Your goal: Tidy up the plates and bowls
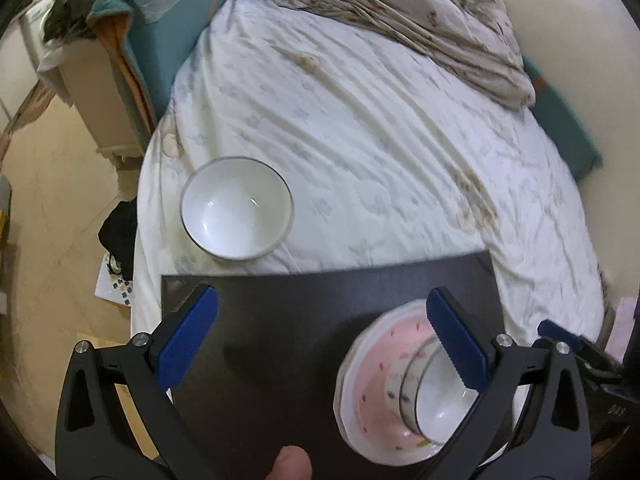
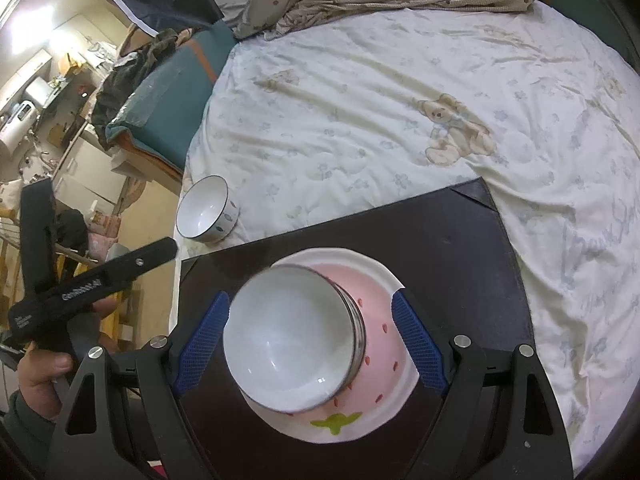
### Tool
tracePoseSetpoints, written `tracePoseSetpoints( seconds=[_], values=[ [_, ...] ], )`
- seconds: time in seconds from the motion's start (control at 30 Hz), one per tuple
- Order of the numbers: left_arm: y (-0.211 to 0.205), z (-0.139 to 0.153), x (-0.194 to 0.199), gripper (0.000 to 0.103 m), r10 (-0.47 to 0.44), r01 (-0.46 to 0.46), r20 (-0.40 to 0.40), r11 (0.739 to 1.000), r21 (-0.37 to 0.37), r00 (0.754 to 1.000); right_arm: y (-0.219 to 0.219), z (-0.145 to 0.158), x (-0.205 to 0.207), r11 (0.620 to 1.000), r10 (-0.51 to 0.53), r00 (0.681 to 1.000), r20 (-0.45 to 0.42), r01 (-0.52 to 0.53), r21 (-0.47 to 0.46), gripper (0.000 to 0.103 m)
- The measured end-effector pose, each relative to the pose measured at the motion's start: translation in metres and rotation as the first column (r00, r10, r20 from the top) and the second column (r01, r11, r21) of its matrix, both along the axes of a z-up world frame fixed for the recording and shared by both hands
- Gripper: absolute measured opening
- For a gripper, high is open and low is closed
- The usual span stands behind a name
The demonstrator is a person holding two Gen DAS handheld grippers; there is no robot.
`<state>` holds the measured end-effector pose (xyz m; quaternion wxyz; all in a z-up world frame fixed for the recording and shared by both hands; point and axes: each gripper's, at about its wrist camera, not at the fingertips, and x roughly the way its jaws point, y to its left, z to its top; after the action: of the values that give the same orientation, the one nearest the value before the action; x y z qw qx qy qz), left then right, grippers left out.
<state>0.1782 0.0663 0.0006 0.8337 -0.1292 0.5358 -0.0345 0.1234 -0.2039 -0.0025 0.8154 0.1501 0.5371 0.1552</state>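
A pink strawberry plate lies on a black board on the bed. A stack of white bowls stands in it. My right gripper hangs open above the stack, its blue pads on either side and off the rim. In the left wrist view the same plate and bowls sit low on the right, partly behind the right finger. My left gripper is wide open over the bare board, holding nothing. A single white bowl rests upright on the quilt just past the board's far left corner, also in the right wrist view.
The bed's white quilt stretches beyond the board, with a crumpled beige blanket at the far end. The bed's left edge drops to the floor close to the loose bowl. A hand grips the left tool's black handle.
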Motion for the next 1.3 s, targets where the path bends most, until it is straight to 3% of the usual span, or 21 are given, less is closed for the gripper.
tracePoseSetpoints(
  seconds=[0.33,0.5,0.6,0.7,0.8,0.87,0.93,1.03,1.07,1.13,1.3],
  values=[
    [0.068,-0.014,0.033,0.102,0.149,-0.154,-0.064,0.984,-0.086,0.987,0.062,0.019,0.071,0.996,0.023,0.996,-0.082,-0.029,-0.081,0.086],
    [0.088,-0.031,0.044,0.092,0.178,-0.185,-0.108,0.981,-0.056,0.978,0.110,0.013,0.100,0.993,0.067,0.990,-0.126,-0.079,-0.088,0.086],
    [0.099,-0.039,0.049,0.091,0.203,-0.208,-0.114,0.978,-0.028,0.972,0.139,0.004,0.116,0.991,0.082,0.986,-0.143,-0.096,-0.098,0.086],
    [0.110,-0.055,0.056,0.090,0.229,-0.238,-0.155,0.970,-0.046,0.961,0.159,-0.010,0.132,0.987,0.081,0.984,-0.161,-0.102,-0.127,0.085],
    [0.120,-0.077,0.066,0.077,0.227,-0.247,-0.205,0.966,-0.078,0.952,0.171,-0.027,0.148,0.984,0.069,0.981,-0.181,-0.097,-0.150,0.080],
    [0.122,-0.090,0.073,0.065,0.205,-0.231,-0.236,0.969,-0.089,0.950,0.177,-0.040,0.157,0.983,0.068,0.974,-0.217,-0.102,-0.151,0.064],
    [0.124,-0.100,0.078,0.050,0.194,-0.227,-0.266,0.969,-0.099,0.944,0.187,-0.056,0.164,0.981,0.081,0.965,-0.250,-0.122,-0.150,0.056],
    [0.126,-0.112,0.085,0.046,0.199,-0.241,-0.287,0.963,-0.121,0.937,0.200,-0.072,0.170,0.981,0.095,0.958,-0.270,-0.136,-0.137,0.047],
    [0.124,-0.114,0.087,0.043,0.191,-0.234,-0.290,0.965,-0.122,0.938,0.203,-0.077,0.171,0.980,0.102,0.955,-0.278,-0.144,-0.136,0.039],
    [0.120,-0.119,0.091,0.032,0.172,-0.213,-0.298,0.971,-0.111,0.939,0.211,-0.088,0.172,0.977,0.112,0.949,-0.296,-0.160,-0.141,0.036],
    [0.117,-0.124,0.095,0.018,0.174,-0.200,-0.303,0.978,-0.056,0.937,0.220,-0.110,0.174,0.975,0.114,0.935,-0.336,-0.170,-0.142,0.029]
  ],
)
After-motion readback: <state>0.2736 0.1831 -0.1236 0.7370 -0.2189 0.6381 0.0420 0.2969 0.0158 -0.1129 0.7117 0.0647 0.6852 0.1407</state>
